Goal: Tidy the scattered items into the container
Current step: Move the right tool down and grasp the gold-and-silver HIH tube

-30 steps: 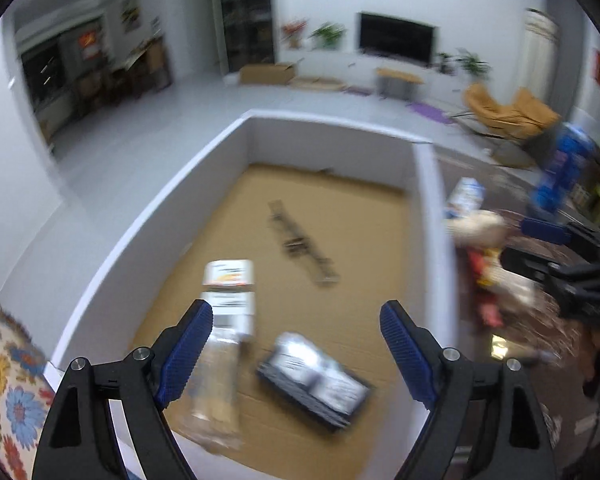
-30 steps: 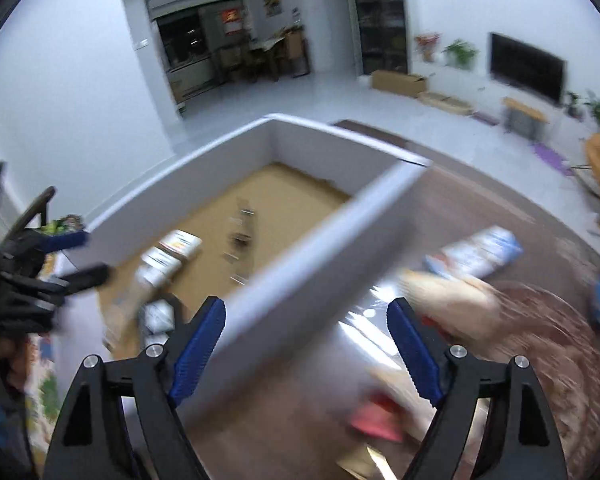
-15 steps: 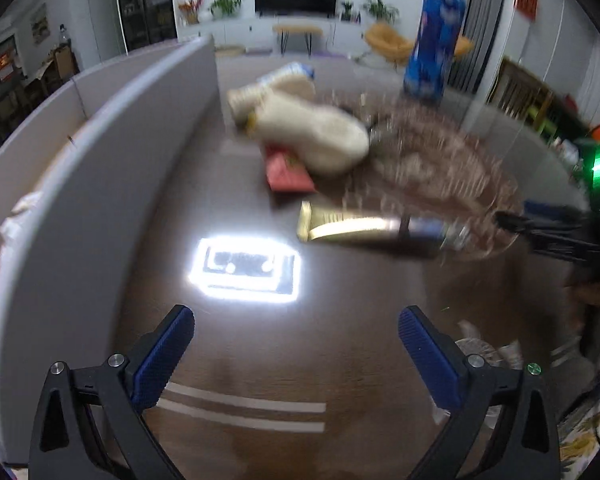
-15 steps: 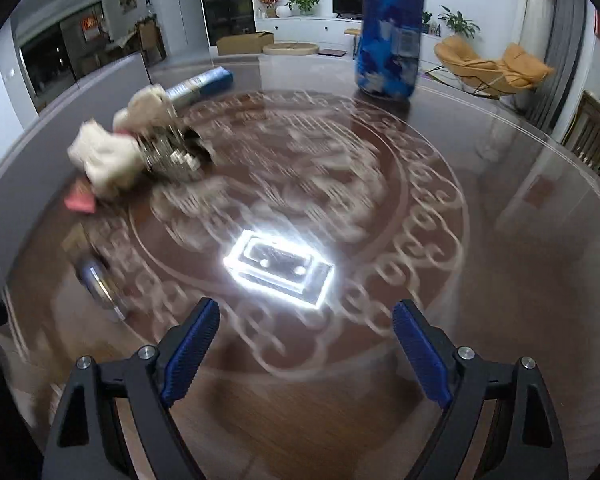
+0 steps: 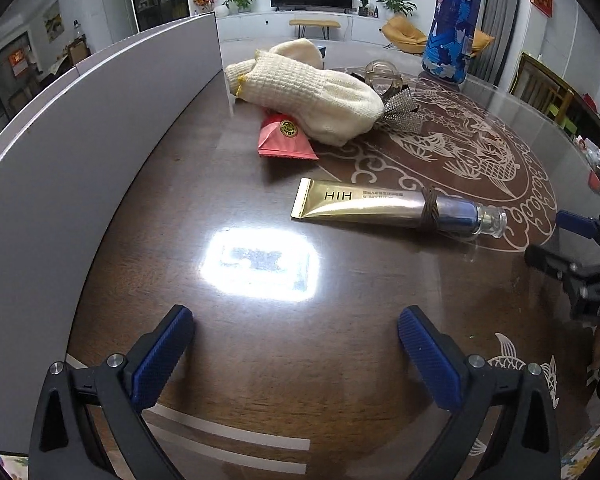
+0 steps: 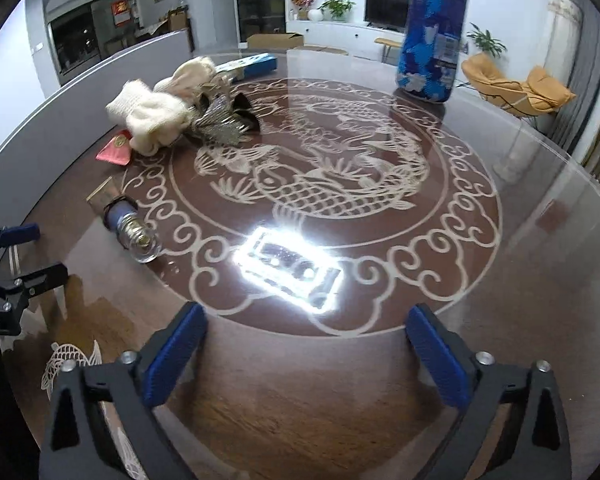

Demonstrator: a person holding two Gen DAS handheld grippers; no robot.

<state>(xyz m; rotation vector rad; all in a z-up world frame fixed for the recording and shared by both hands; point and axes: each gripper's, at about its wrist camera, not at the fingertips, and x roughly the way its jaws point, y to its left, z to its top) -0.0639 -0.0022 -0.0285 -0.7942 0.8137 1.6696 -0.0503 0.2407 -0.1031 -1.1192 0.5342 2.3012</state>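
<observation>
On the dark table lie a gold tube (image 5: 364, 206) (image 6: 130, 228), a red packet (image 5: 284, 142) (image 6: 116, 152), cream knitted gloves (image 5: 312, 88) (image 6: 152, 120) and a glittery silver bow clip (image 5: 402, 114) (image 6: 220, 120). The grey-white container wall (image 5: 80, 140) (image 6: 60, 112) runs along the left. My left gripper (image 5: 294, 328) hangs open over bare wood short of the tube, nothing between its fingers. My right gripper (image 6: 306, 320) is over the fish pattern, its jaws opening and empty; the tube lies to its far left.
A tall blue patterned can (image 5: 452, 20) (image 6: 432, 32) stands at the back of the table (image 5: 260, 380). A blue box (image 6: 248, 65) lies behind the gloves. A clear ring (image 5: 382, 74) sits by the bow. A lamp glare marks the glass top.
Both grippers swung away from above the box, where packets lay inside, and came down over the table beside it. Both pairs of jaws stand wider than before.
</observation>
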